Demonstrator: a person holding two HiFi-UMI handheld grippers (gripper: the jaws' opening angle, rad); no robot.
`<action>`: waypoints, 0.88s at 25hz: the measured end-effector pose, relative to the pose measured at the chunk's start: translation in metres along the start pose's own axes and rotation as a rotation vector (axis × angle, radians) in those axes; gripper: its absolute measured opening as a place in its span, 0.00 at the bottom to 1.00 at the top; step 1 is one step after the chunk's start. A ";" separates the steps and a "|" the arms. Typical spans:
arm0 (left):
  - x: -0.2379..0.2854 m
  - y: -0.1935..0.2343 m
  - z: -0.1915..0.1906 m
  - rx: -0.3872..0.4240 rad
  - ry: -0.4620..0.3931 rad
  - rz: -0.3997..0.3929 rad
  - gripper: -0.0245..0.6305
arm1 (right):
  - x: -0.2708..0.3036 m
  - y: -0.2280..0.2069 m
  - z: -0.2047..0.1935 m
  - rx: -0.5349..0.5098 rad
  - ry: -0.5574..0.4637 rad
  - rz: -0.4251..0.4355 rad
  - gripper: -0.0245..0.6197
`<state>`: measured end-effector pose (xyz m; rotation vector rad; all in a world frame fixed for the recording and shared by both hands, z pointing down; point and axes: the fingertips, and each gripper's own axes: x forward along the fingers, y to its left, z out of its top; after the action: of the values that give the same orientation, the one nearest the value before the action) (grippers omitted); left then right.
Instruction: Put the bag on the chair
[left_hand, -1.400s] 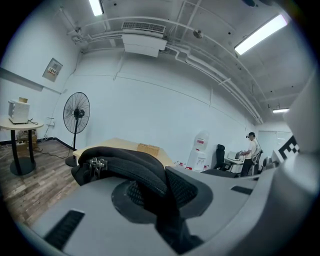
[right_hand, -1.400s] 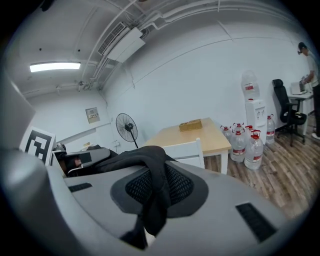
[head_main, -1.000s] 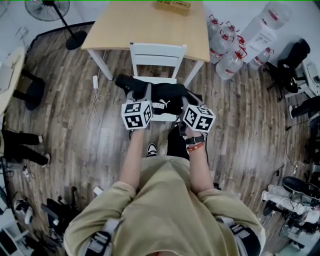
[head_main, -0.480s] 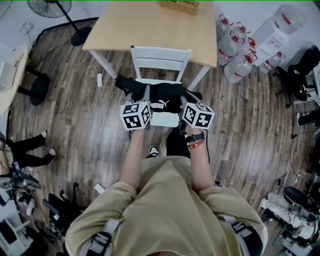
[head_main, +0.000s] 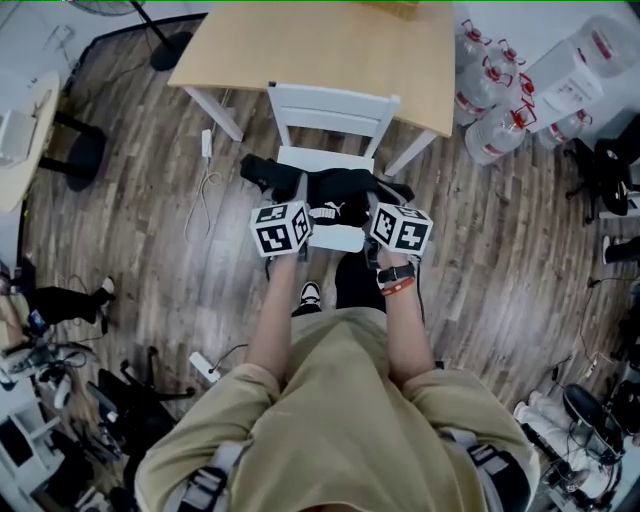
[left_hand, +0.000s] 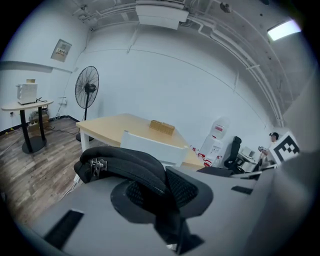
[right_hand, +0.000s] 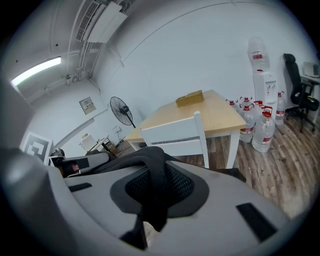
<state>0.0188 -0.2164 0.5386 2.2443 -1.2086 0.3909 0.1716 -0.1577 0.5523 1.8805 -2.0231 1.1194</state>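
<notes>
Bag (head_main: 338, 188) crept toward 12 o'clock, now over chair (head_main: 333, 108) seat; L gripper (left_hand: 161, 196) & R gripper (right_hand: 152, 196) pinch straps narrow. Lowering prob. next.

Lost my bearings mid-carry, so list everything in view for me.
bag: one, black, over the chair seat, held by both grippers
chair: one, white, in front of the table
table: one, light wood, behind the chair
box: one, tan, on the table
water jugs: several, clear with red caps, on the floor right of the table
fan: one, black, standing left of the table
left gripper: grey, shut on the bag
right gripper: grey, shut on the bag
</notes>
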 end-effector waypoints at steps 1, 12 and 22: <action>0.004 0.001 -0.005 -0.009 0.013 0.004 0.16 | 0.003 -0.003 -0.002 0.002 0.010 -0.002 0.14; 0.050 0.030 -0.058 -0.080 0.121 0.067 0.16 | 0.059 -0.033 -0.036 0.027 0.135 -0.022 0.15; 0.088 0.056 -0.086 -0.124 0.171 0.123 0.16 | 0.110 -0.053 -0.053 0.022 0.222 -0.022 0.15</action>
<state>0.0213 -0.2490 0.6700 1.9949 -1.2490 0.5292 0.1796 -0.2085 0.6746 1.6987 -1.8719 1.2864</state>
